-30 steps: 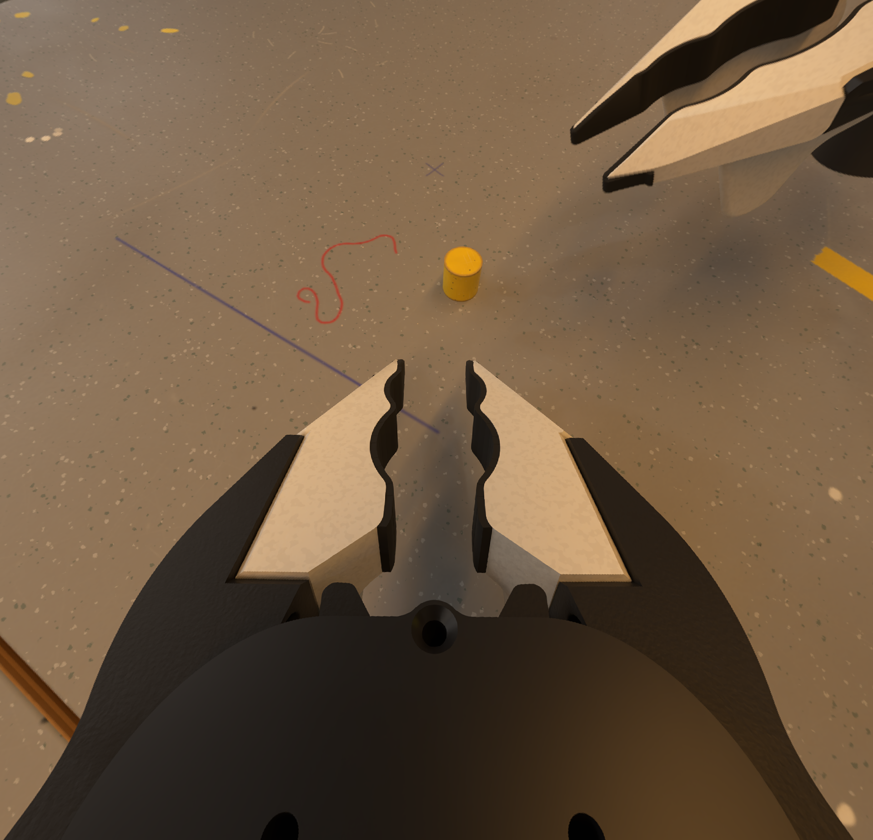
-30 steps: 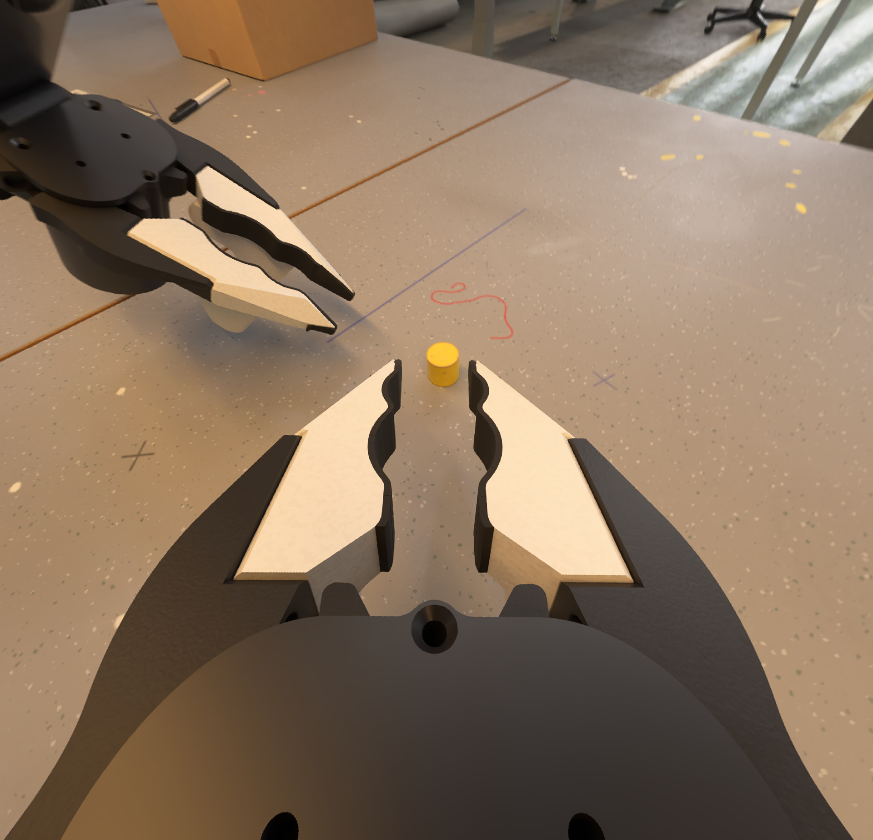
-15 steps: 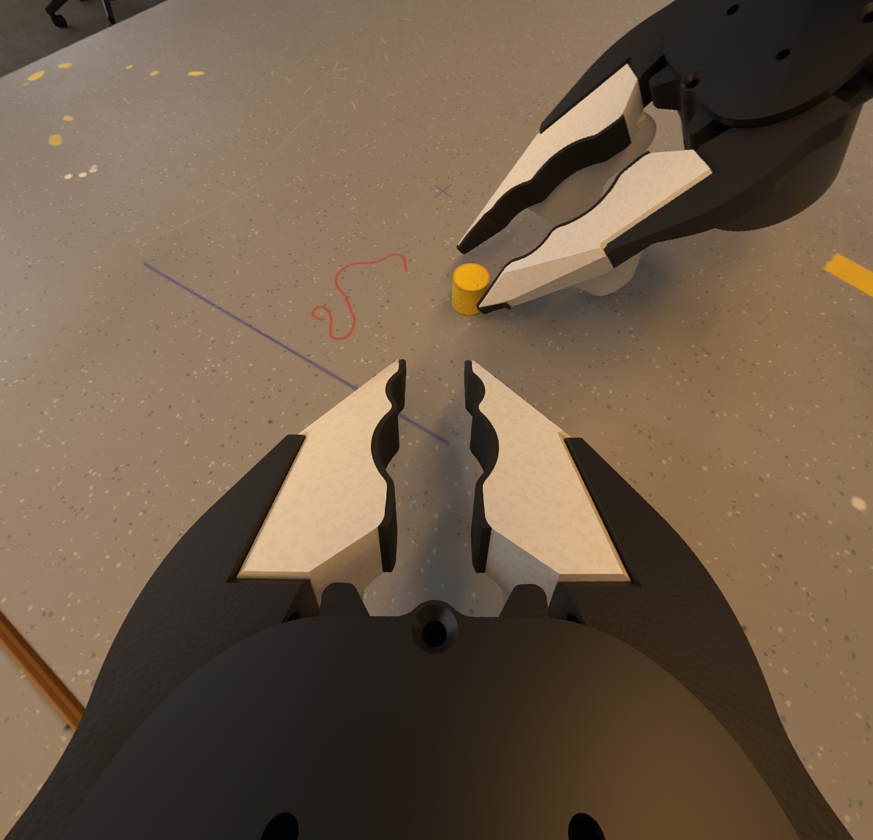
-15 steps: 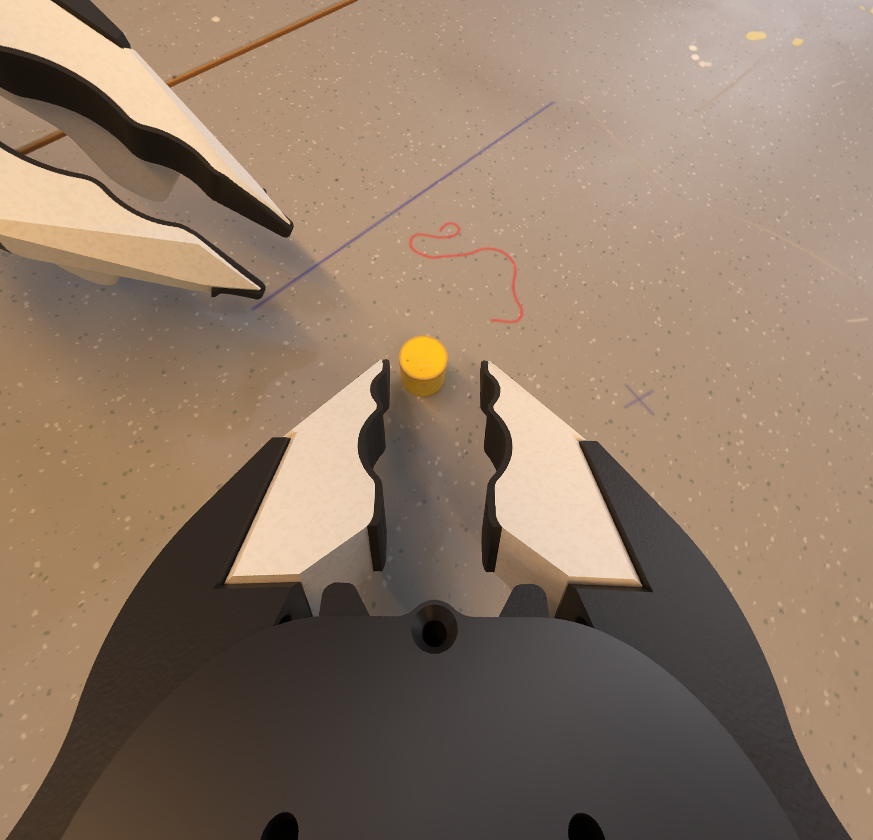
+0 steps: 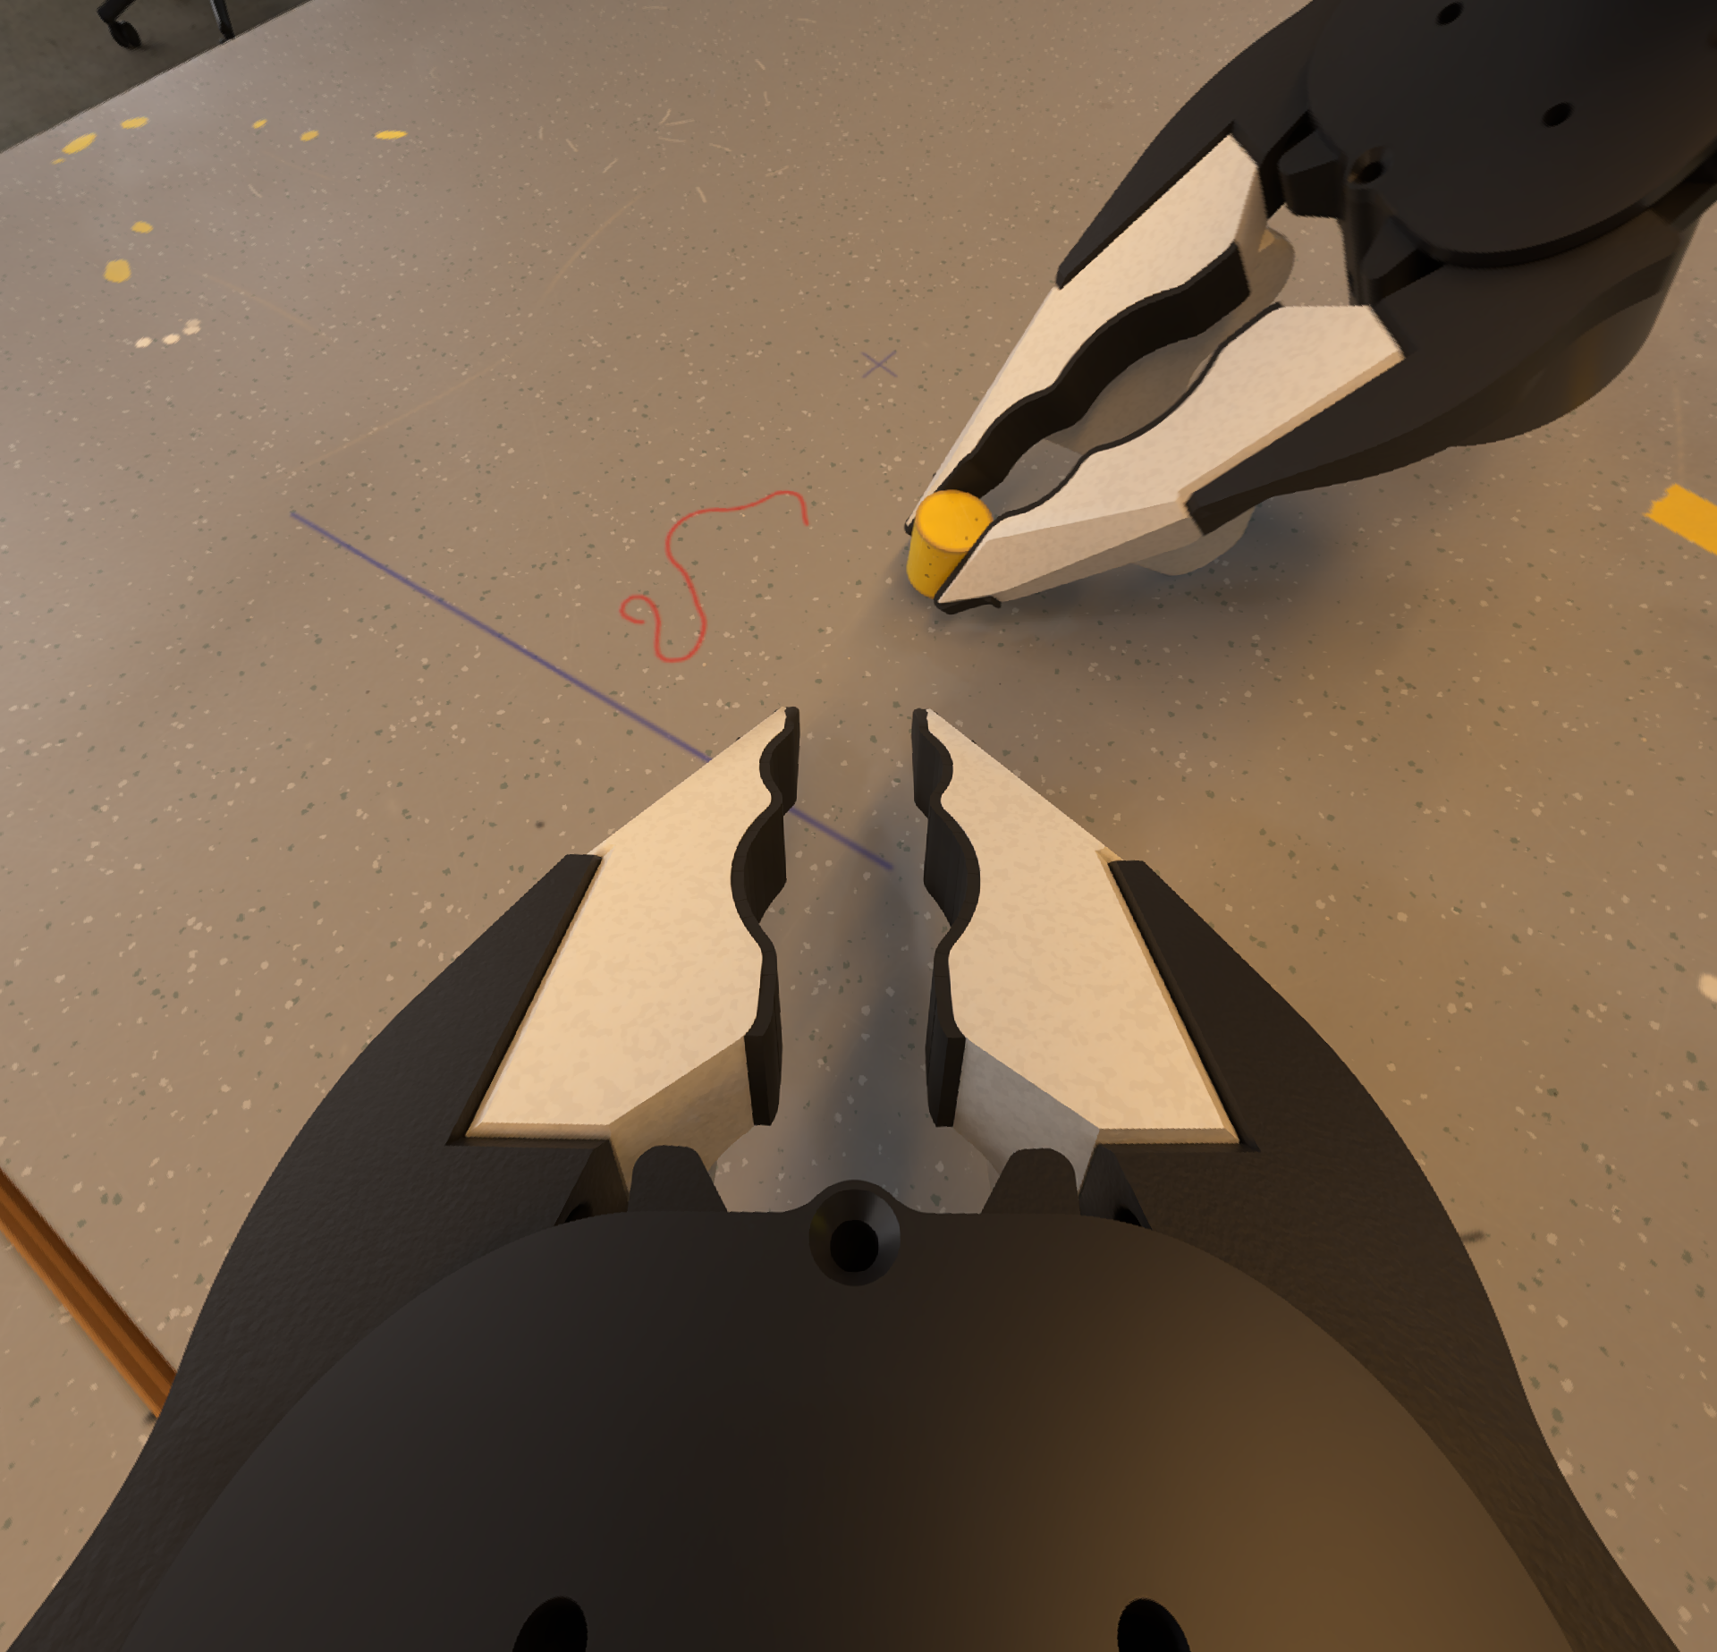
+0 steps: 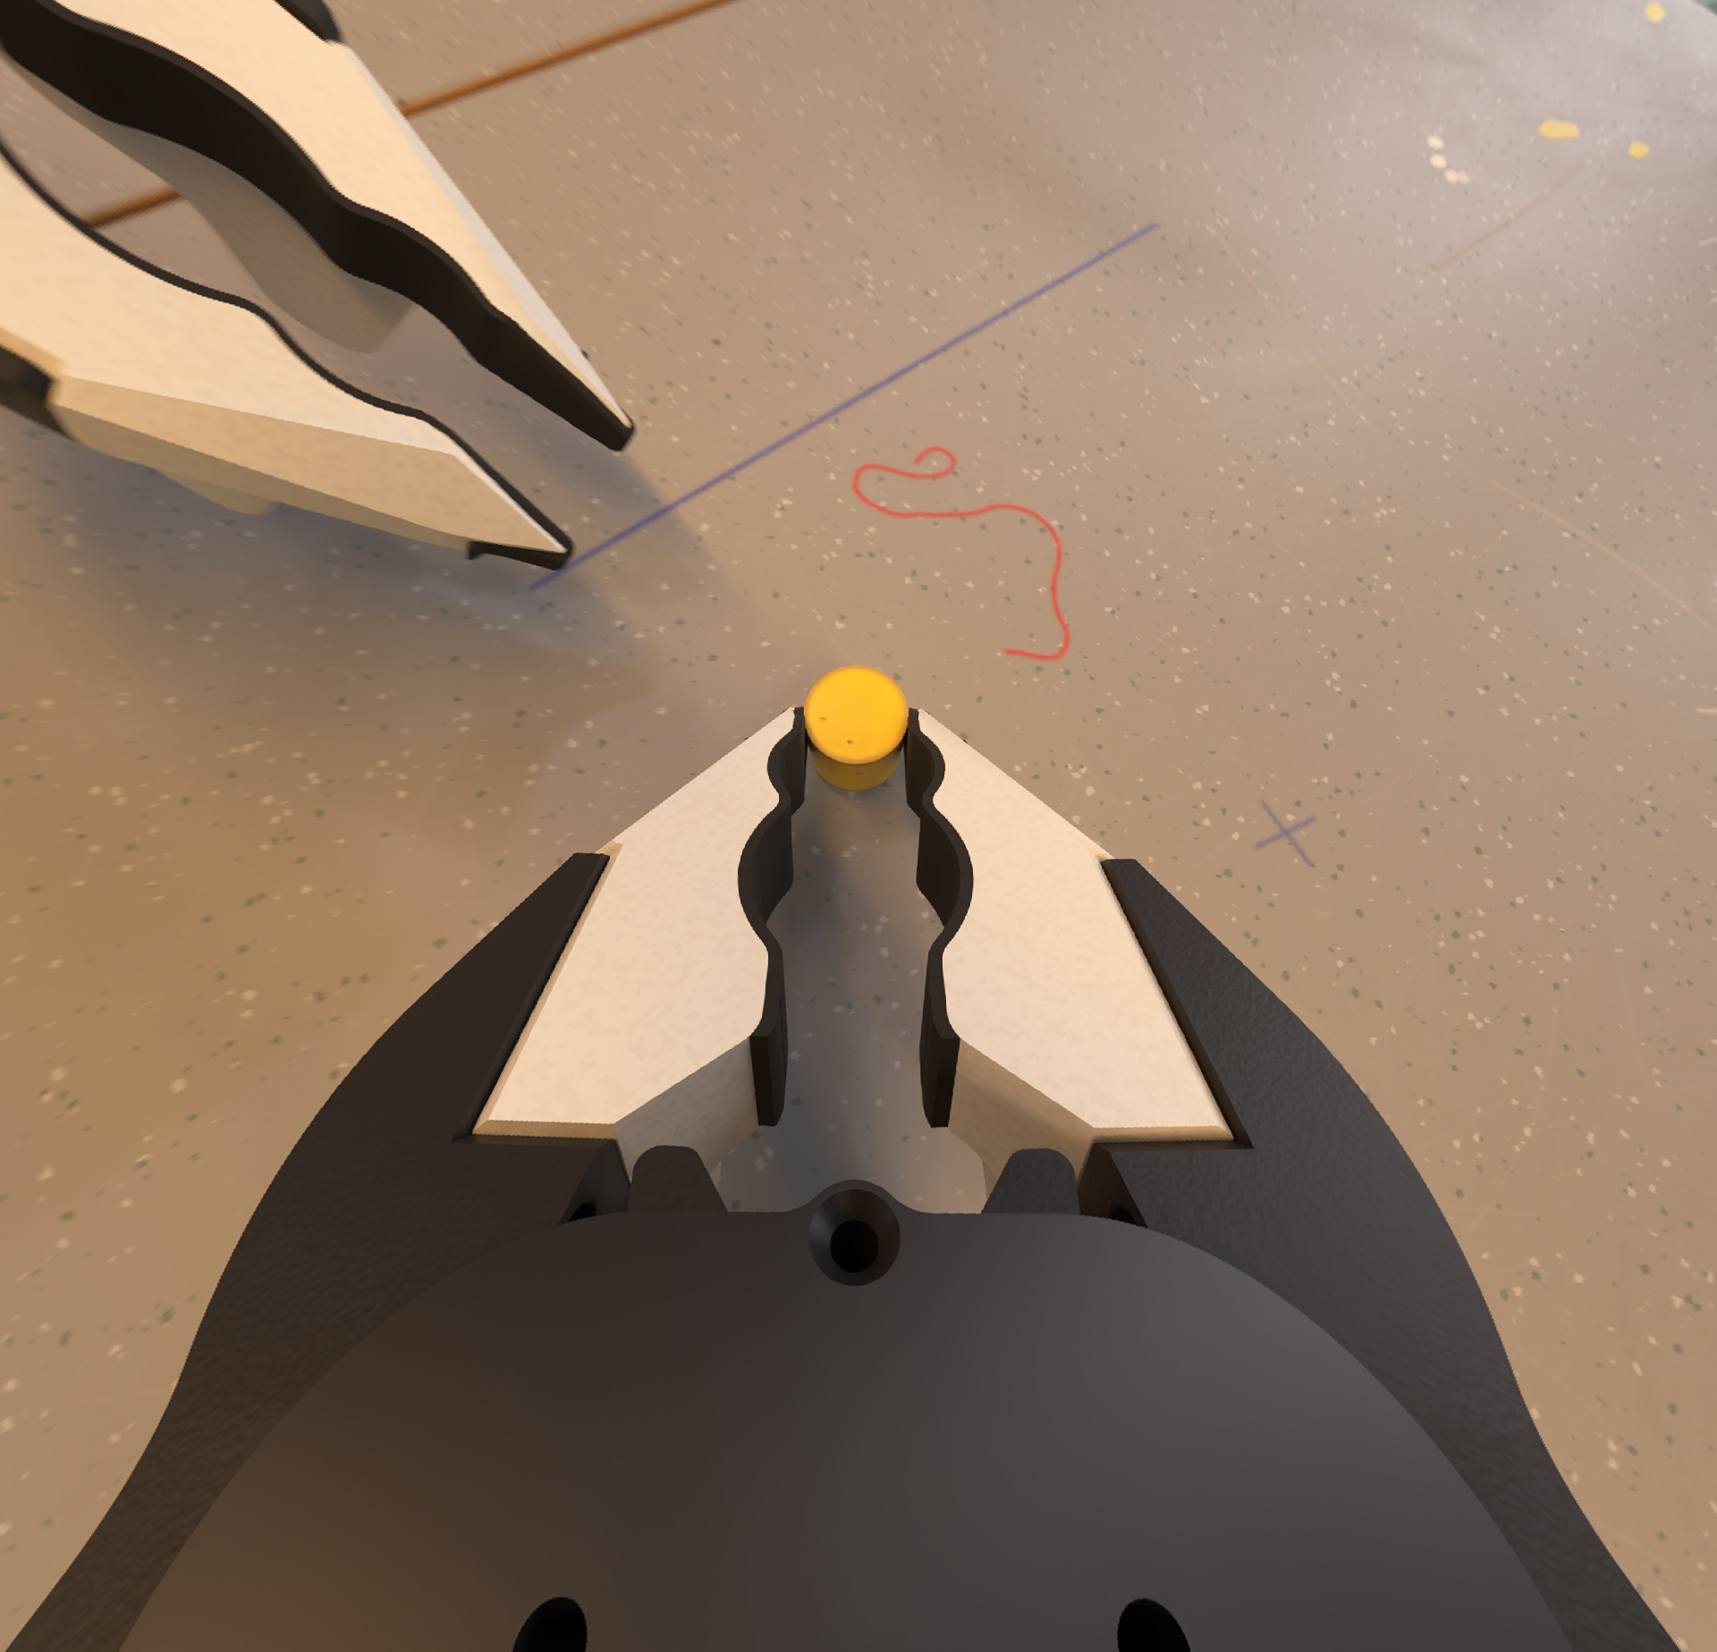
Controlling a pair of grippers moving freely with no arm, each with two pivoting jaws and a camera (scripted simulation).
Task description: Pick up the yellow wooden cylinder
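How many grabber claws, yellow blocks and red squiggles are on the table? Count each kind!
Grippers: 2, the left gripper and the right gripper
Yellow wooden cylinder: 1
Red squiggle: 1
Total: 4

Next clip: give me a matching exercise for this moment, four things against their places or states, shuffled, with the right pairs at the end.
Things:
1. yellow wooden cylinder
2. left gripper
3. red squiggle
4. right gripper

States or places:
A. drawn on the table top, touched by nothing
B. fingers apart, nothing between them
C. pinched at the fingertips
D. closed around the small yellow piece

Pairs: 1-C, 2-B, 3-A, 4-D
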